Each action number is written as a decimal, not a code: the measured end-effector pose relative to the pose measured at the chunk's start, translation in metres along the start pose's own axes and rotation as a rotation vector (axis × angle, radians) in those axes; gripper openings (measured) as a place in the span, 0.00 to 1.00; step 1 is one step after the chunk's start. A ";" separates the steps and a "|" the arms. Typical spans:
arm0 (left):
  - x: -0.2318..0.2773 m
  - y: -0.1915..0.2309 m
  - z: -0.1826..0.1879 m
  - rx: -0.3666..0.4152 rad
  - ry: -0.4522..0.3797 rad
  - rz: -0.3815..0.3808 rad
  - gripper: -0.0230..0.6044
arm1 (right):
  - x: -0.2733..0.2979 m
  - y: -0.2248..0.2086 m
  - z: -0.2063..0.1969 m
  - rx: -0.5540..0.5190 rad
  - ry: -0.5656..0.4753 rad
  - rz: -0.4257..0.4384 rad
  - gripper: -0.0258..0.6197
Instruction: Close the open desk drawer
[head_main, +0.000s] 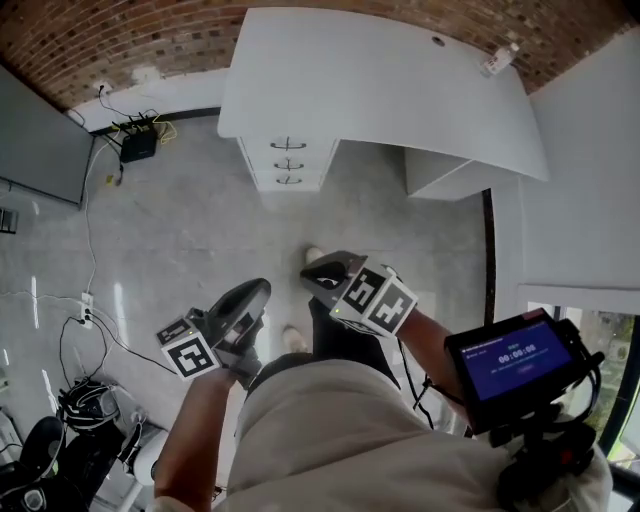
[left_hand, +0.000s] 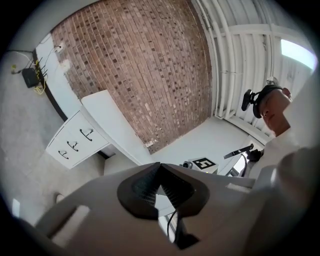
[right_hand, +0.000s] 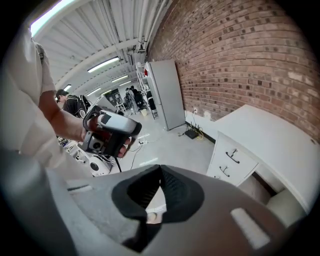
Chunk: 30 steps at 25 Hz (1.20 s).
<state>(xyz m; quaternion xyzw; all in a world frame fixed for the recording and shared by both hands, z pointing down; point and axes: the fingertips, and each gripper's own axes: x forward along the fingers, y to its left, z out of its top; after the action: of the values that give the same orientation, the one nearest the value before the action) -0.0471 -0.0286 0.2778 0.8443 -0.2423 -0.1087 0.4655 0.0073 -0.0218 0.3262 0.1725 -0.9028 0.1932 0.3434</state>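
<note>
The drawer stack under the worktop lay far ahead, well apart from the left claw and right claw, both closed and empty, the right slightly nearer.

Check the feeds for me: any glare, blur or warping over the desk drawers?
Head view: evenly lit, drawers sharp, faint light streaks on the floor, edges bowed. Left gripper view: fisheye with dark corners, ceiling light strip blown out, drawers small but clear. Right gripper view: same warping, ceiling light glaring, drawers readable.
</note>
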 end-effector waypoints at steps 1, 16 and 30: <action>-0.001 -0.010 -0.001 0.020 0.014 0.004 0.04 | -0.005 0.007 0.004 -0.011 -0.006 0.000 0.04; -0.017 -0.094 -0.021 0.195 0.140 0.053 0.04 | -0.056 0.066 0.028 -0.111 -0.032 0.016 0.04; -0.023 -0.088 -0.029 0.224 0.142 0.071 0.04 | -0.054 0.074 0.029 -0.198 -0.015 0.025 0.04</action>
<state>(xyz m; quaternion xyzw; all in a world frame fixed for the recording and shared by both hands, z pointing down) -0.0277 0.0441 0.2190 0.8875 -0.2489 -0.0045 0.3878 -0.0036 0.0388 0.2518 0.1278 -0.9220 0.1059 0.3497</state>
